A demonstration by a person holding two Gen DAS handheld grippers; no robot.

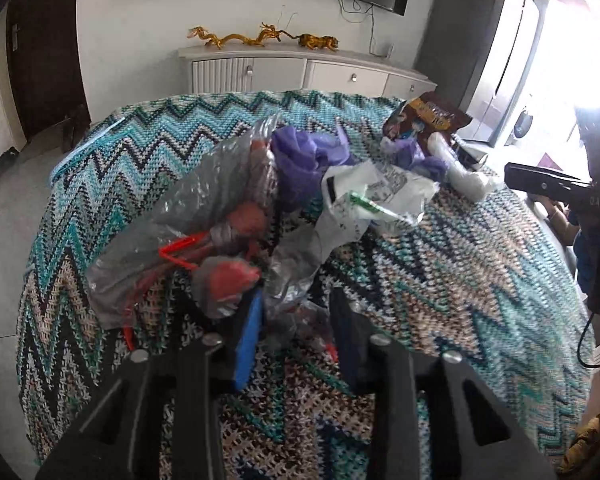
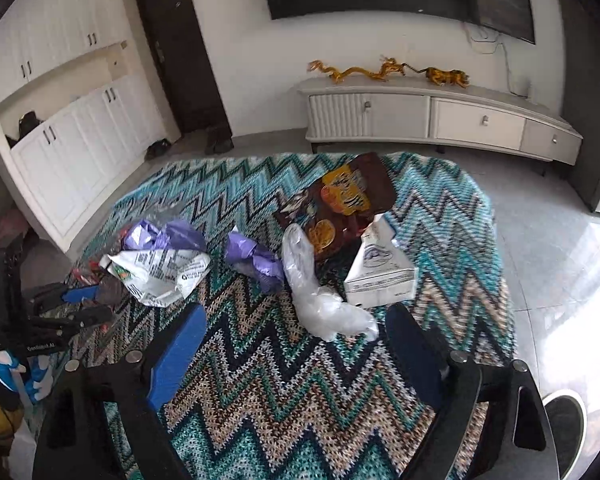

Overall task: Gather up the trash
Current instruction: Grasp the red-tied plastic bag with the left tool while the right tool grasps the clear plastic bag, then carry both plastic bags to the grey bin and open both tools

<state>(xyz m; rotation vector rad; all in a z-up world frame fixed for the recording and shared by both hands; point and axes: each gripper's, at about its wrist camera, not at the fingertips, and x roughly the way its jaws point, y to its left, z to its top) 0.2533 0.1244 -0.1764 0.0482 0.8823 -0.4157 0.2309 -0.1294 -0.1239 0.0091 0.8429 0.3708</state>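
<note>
**Pinching the clear bag before the white wrap**

Your left gripper straddled the near edge of the crumpled clear plastic bag with red contents, jaws part-open around the film; whether the pads had bitten yet I could not tell. You needed to gather a thick fold, not a single slippery layer. Your right gripper stood wide and empty over the zigzag knitted cloth, just short of the twisted white plastic wrap. The rest of the trash lay scattered farther across the cloth.
</note>
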